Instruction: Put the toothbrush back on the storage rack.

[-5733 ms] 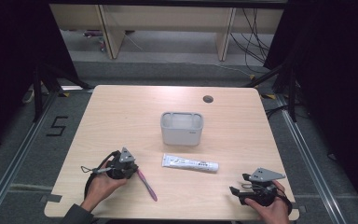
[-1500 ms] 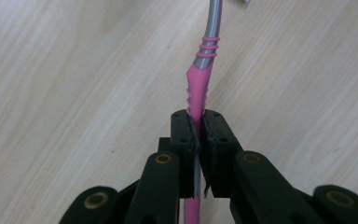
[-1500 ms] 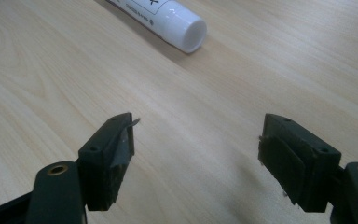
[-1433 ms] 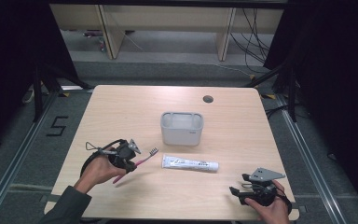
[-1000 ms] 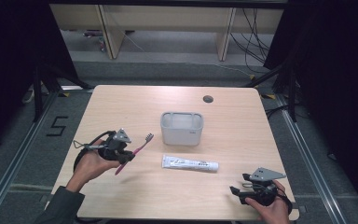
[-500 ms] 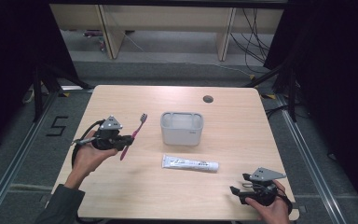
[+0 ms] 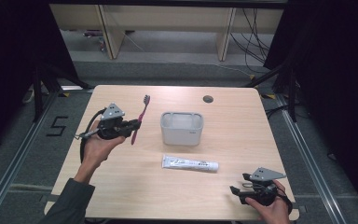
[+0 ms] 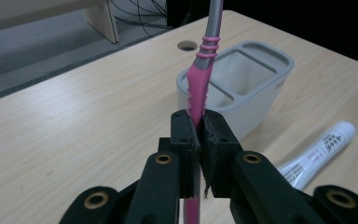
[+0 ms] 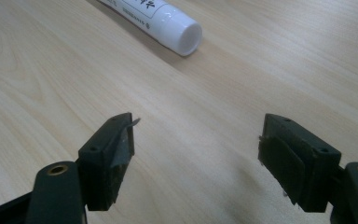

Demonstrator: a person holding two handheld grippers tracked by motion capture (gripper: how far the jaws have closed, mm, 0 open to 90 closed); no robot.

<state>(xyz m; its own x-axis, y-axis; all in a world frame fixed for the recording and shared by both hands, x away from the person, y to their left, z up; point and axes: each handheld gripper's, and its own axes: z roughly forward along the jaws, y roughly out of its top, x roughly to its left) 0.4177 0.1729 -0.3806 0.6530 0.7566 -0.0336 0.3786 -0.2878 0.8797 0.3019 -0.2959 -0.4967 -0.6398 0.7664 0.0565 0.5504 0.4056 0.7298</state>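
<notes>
- The table [image 7: 121,191] is light wood, with a small round hole [image 7: 208,99] near its far edge.
- The grey holder [image 7: 182,127], open on top and divided into compartments, stands at the middle of the table, a little toward the far edge.
- The white tube [image 7: 190,164] lies flat just on the near side of the holder.
- The left tongs [image 7: 133,126], near the left edge, are closed on the handle of the pink toothbrush [image 7: 140,118], held above the table to the left of the holder, bristles pointing to the far edge.
- The right tongs [image 7: 237,193] rest at the near right corner, jaws wide apart and empty.
</notes>
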